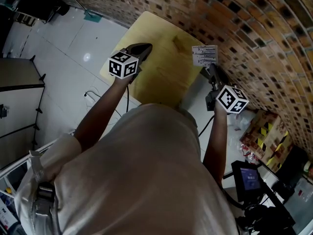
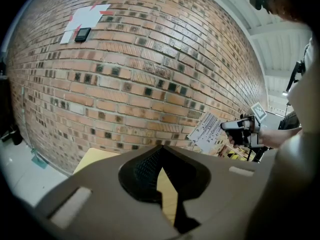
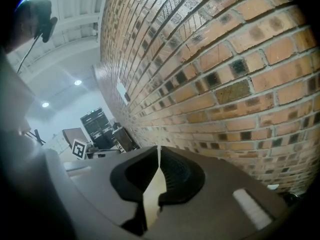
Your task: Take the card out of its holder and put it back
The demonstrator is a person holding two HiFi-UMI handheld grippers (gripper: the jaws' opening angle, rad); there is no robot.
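A white card [image 1: 204, 55] printed with dark lines stands upright in the air near the brick wall, pinched at its lower edge by my right gripper [image 1: 208, 68]. The left gripper view shows the same card [image 2: 206, 130] tilted, with the right gripper [image 2: 225, 126] shut on its edge. In the right gripper view the card [image 3: 159, 156] appears edge-on as a thin pale strip between the closed jaws of my right gripper [image 3: 159, 151]. My left gripper [image 1: 146, 47] hovers over the yellow table [image 1: 161, 77], jaws together and empty; its tips [image 2: 161, 148] meet. I see no holder clearly.
A brick wall [image 1: 244, 28] runs along the table's far side. A white sheet taped in red with a small black object [image 2: 82, 34] hangs on it. Yellow-and-black boxes [image 1: 266, 136] and a stand with a screen [image 1: 248, 177] sit to the right on the white floor.
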